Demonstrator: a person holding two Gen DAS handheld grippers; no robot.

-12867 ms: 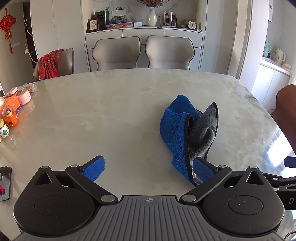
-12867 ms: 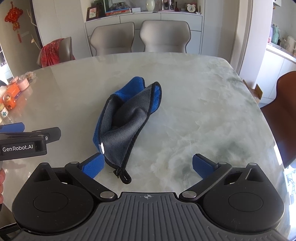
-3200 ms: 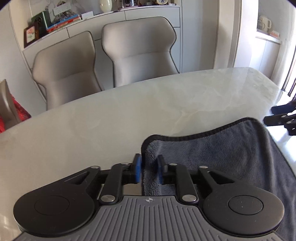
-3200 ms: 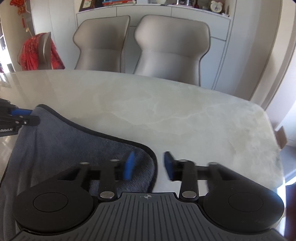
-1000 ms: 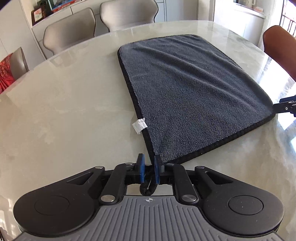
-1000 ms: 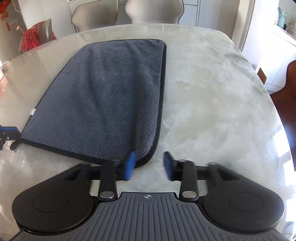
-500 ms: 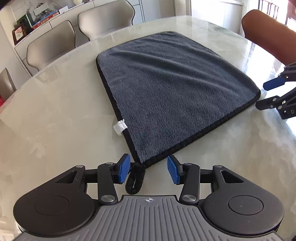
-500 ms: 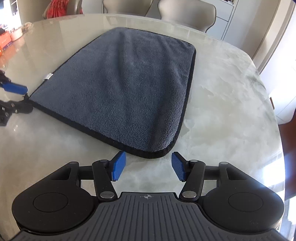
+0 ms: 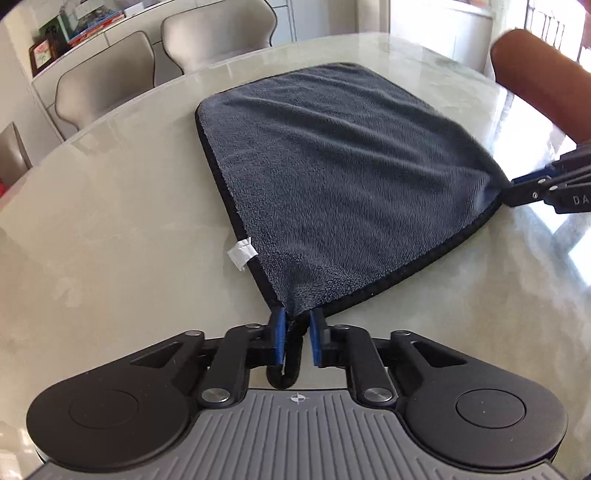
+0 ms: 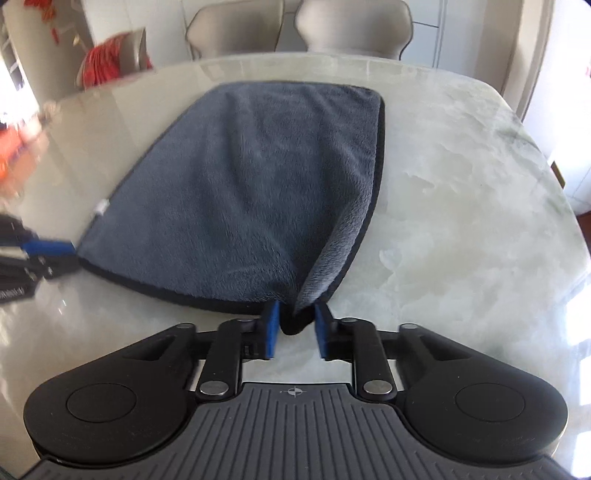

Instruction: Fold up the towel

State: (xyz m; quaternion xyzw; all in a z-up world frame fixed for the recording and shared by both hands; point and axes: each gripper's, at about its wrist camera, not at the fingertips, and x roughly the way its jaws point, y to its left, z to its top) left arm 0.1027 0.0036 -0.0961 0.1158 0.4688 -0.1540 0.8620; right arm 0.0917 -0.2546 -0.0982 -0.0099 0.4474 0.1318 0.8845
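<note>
A glossy pale marble-patterned table point(image 9: 110, 229) fills the foreground, mirroring bright window light at its right side. Behind its far edge stand 2 beige upholstered chairs with dark piping point(image 10: 354, 26). A rust-brown rounded chair back point(image 9: 535, 74) sits right; a red patterned cloth point(image 10: 107, 59) drapes another chair left.

My left gripper point(image 9: 295, 338) hides the towel point(image 9: 343, 184) corner between its pads; whether they press the cloth I cannot tell. Same at my right gripper point(image 10: 295, 328). The towel's underside is hidden. The brown chair point(image 9: 543, 74) is cut off by the edge. Clutter point(image 10: 14, 147) at the table's left is blurred.
</note>
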